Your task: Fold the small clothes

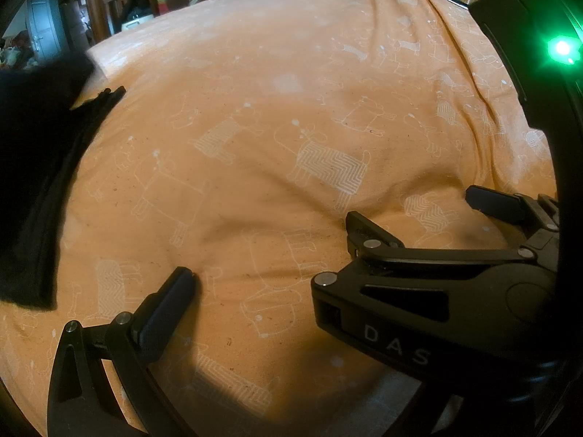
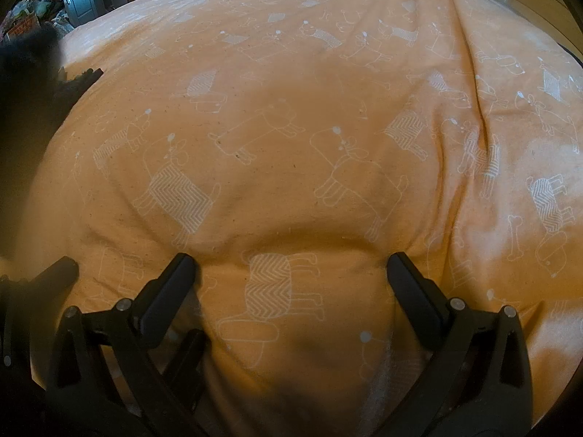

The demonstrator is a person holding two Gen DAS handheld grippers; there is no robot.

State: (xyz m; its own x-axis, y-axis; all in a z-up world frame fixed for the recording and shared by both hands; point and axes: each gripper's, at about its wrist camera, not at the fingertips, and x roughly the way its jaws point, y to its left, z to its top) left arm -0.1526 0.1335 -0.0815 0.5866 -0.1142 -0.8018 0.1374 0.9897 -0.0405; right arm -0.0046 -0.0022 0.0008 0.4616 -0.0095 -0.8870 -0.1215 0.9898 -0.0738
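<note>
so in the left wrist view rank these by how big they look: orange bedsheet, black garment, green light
1. orange bedsheet, fills most of the view
2. black garment, along the left edge; it sits near the camera and is partly cut off, so its real size is unsure
3. green light, a small glow

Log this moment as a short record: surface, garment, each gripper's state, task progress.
surface: orange bedsheet printed with white dog outlines, wrinkled
garment: black garment lying on the sheet at the far left, apart from both grippers
left gripper: jaws open, holding nothing, low over the sheet
right gripper: jaws open, holding nothing; it also crosses the left wrist view
progress: garment not yet gripped
</note>
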